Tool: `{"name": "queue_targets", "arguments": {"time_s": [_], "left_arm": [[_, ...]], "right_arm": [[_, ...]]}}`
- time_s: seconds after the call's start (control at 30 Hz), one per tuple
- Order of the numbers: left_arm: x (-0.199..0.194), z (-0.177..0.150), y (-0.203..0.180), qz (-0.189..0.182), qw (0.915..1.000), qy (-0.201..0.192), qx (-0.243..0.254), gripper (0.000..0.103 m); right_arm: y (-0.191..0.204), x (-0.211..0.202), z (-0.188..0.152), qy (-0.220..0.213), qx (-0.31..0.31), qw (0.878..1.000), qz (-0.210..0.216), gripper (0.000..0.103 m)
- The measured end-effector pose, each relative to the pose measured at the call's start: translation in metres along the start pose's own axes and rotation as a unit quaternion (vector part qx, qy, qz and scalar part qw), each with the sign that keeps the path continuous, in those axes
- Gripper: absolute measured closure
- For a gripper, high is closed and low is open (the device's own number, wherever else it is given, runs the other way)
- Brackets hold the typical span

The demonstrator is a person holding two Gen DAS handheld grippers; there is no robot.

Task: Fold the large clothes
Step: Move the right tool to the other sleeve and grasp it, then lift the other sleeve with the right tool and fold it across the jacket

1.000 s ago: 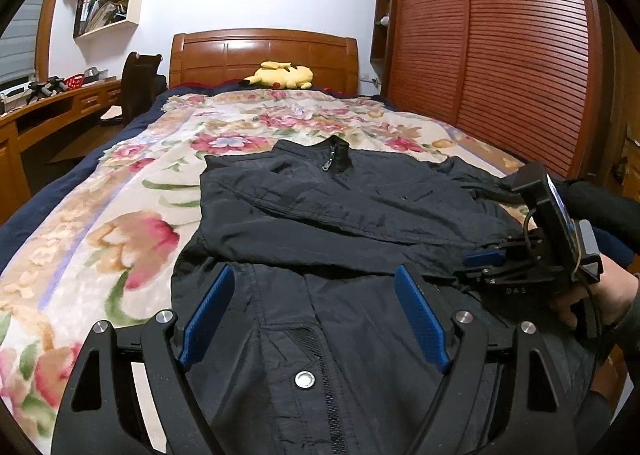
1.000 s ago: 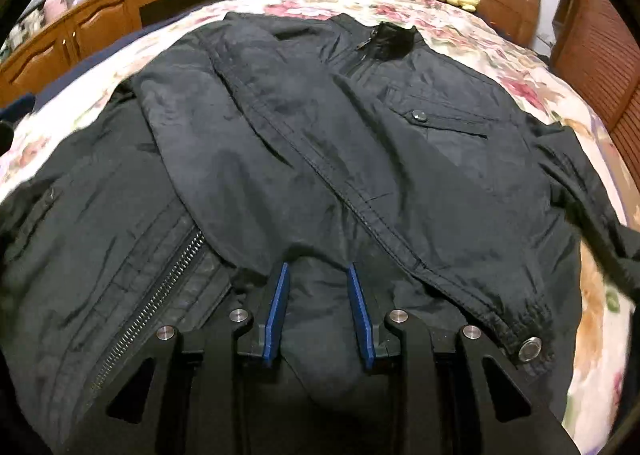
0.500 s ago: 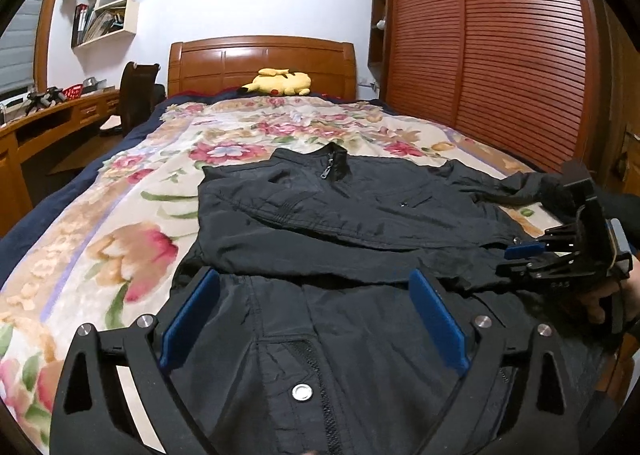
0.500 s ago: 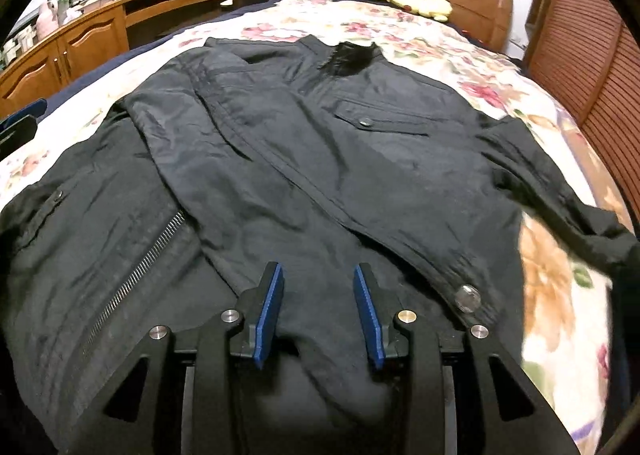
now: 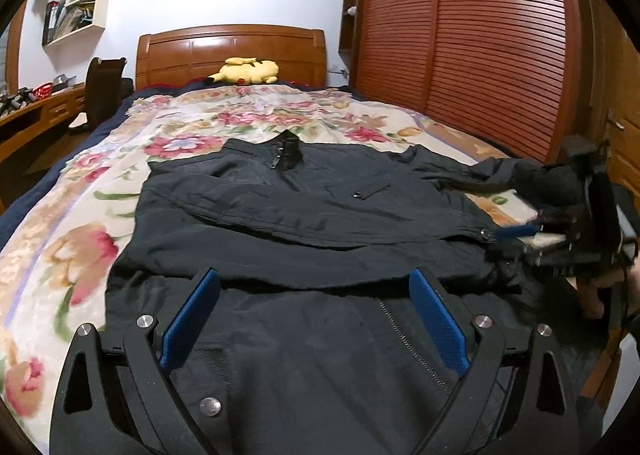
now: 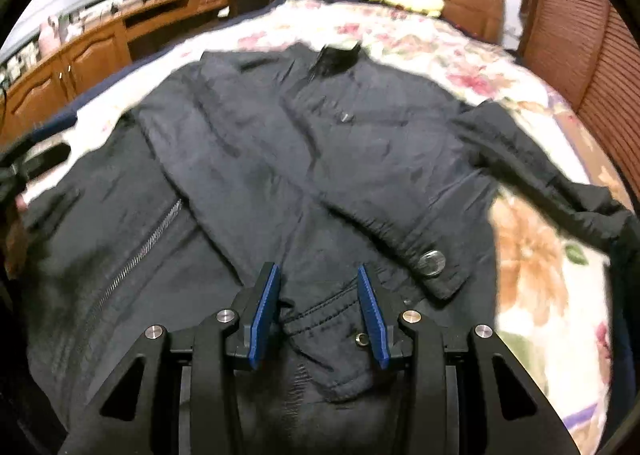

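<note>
A black jacket (image 5: 320, 215) lies front up on the floral bedspread (image 5: 80, 239), collar toward the headboard. One sleeve is folded across the chest, and its cuff with a metal snap (image 6: 432, 261) rests near the hem. The other sleeve (image 6: 560, 183) stretches out to the right. My left gripper (image 5: 313, 279) is open wide above the jacket's lower front, with nothing gripped. My right gripper (image 6: 317, 269) hovers over the hem by the folded cuff. Its jaws are opening, with fabric below them but not pinched. In the left wrist view the right gripper (image 5: 520, 239) is at the jacket's right edge.
A yellow plush toy (image 5: 244, 71) sits against the wooden headboard (image 5: 232, 51). Slatted wardrobe doors (image 5: 480, 35) line the bed's right side. A desk (image 6: 80, 55) and a chair (image 5: 104, 91) stand to the left. A hand (image 5: 600, 295) holds the right gripper.
Both grippers have pulled back from the jacket, so more of it shows. The left jaws spread wider. The right jaws widened and rose off the fabric between them.
</note>
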State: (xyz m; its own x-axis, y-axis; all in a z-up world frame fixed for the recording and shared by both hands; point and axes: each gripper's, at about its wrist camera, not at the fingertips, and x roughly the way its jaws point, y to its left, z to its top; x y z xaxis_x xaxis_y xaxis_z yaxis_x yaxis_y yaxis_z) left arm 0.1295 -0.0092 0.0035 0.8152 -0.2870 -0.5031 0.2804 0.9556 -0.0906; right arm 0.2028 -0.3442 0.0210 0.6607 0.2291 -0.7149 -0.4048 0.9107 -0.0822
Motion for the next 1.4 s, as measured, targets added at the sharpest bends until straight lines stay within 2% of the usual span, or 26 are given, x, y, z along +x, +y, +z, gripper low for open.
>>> {"name": "queue_targets", "arguments": {"time_s": [0.13,0.37,0.53,0.87,1.0,1.17,1.23,1.33,1.4], "left_arm": [[0.005,0.000,-0.010,-0.001,1.0000,0.001,0.006,0.007],[0.012,0.001,-0.020,-0.004,0.9999,0.006,0.013,0.007],[0.016,0.000,-0.024,-0.001,0.9997,0.011,0.020,0.007],[0.022,-0.002,-0.025,-0.001,0.9995,0.022,0.023,0.007],[0.023,-0.003,-0.027,-0.004,0.9994,0.024,0.026,0.007],[0.025,-0.004,-0.027,-0.007,0.9991,0.028,0.030,0.007],[0.025,-0.004,-0.026,-0.008,0.9991,0.029,0.029,0.007],[0.026,-0.005,-0.026,-0.008,0.9991,0.031,0.028,0.007],[0.027,-0.005,-0.026,-0.008,0.9990,0.032,0.029,0.007]], "right_arm": [[-0.034,-0.014,0.003,-0.017,0.030,0.998,-0.043,0.042],[-0.101,-0.002,0.010,0.002,0.078,0.991,-0.113,0.042],[-0.141,0.013,0.013,0.002,0.138,0.981,-0.133,0.042],[-0.185,0.054,0.024,-0.008,0.248,0.960,-0.128,0.042],[-0.190,0.069,0.025,-0.003,0.262,0.956,-0.134,0.042],[-0.200,0.078,0.025,-0.010,0.298,0.948,-0.115,0.042],[-0.201,0.080,0.027,-0.016,0.304,0.945,-0.116,0.038],[-0.201,0.079,0.028,-0.035,0.321,0.939,-0.119,0.027],[-0.204,0.085,0.028,-0.031,0.333,0.935,-0.118,0.026]]}}
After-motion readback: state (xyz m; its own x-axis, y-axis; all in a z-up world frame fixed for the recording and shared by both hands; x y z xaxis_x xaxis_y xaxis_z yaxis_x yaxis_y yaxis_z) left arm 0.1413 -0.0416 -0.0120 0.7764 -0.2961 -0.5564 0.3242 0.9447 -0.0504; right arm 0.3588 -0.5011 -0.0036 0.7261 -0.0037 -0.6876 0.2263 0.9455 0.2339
